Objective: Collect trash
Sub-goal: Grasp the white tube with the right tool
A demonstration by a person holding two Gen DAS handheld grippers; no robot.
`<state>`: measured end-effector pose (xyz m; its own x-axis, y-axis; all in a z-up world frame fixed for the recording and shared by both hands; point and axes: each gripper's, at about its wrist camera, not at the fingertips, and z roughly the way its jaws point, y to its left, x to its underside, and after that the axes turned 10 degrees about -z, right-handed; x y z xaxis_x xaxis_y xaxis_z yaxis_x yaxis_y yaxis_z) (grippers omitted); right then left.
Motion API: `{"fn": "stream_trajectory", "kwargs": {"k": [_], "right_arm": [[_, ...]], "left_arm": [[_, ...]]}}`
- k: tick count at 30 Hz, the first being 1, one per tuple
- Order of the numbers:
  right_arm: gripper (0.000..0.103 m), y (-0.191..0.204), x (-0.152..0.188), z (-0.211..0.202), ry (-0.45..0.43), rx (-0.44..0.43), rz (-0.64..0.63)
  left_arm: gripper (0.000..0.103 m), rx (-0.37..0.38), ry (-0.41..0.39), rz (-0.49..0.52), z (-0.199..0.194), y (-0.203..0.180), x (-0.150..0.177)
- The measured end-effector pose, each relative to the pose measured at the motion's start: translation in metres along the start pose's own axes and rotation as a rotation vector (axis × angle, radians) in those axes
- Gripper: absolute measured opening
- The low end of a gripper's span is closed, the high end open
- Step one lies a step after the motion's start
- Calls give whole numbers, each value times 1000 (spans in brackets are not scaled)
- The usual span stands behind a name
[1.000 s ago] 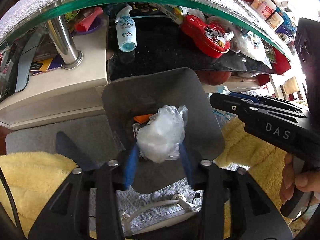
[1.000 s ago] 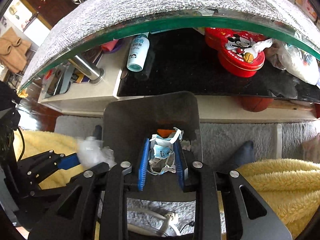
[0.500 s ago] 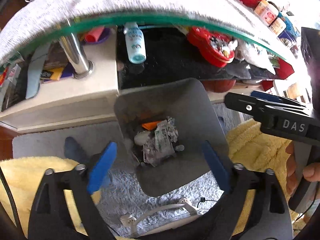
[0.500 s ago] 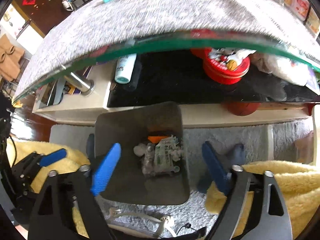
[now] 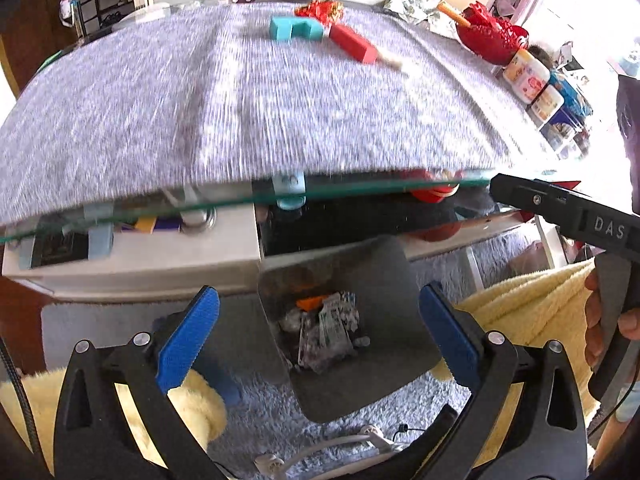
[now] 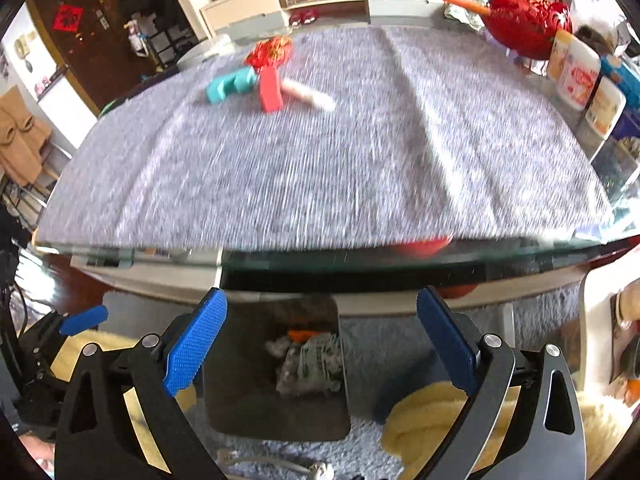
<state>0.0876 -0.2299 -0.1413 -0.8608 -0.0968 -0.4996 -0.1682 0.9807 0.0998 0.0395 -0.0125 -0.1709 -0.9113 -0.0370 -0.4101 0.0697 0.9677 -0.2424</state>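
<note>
A dark grey bin (image 5: 384, 280) stands on the floor rug below the table edge, with crumpled wrappers and plastic (image 5: 326, 334) lying in it. It also shows in the right wrist view (image 6: 240, 400), trash (image 6: 310, 362) inside. My left gripper (image 5: 316, 340) is open and empty above the bin. My right gripper (image 6: 320, 340) is open and empty above the bin too. On the grey table mat (image 5: 240, 100) lie a teal block (image 5: 294, 29), a red block (image 5: 354, 43), a pale stick (image 6: 308, 94) and a red crinkled wrapper (image 6: 270, 50).
The glass table edge (image 5: 280, 196) runs across both views. A red basket (image 6: 524, 26) and jars (image 6: 574, 70) stand at the table's right side. Yellow fluffy fabric (image 5: 520, 312) flanks the bin. A white cable (image 5: 320, 446) lies on the rug.
Both grippers opened and dropped their trash into the bin: the left a clear plastic wad, the right a crumpled wrapper. Both then rose, bringing the tabletop into view.
</note>
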Motion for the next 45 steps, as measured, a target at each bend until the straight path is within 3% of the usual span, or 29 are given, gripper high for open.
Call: {"fn": "stream_trajectory", "kwargs": {"k": [18,23,36,43,45], "right_arm": [[95,-18,-90,33,-27,17,-26],[69,-25,-108,54,3,3,-40],[45,-20,-141,93,4,1,-126],[16,-23,-159,104,-23,40,-112],[15,-26,-164,107,-27,28,-103]], "left_arm": [[95,-38,-53,-28,9,11,-109],[95,-31,-59,-31,18,11,-139],[95,-33,-31,-4,59,4,-194],[95,-41,-30,-1,79,0,-223],[95,-39,-31,6,85,-5,-230]]}}
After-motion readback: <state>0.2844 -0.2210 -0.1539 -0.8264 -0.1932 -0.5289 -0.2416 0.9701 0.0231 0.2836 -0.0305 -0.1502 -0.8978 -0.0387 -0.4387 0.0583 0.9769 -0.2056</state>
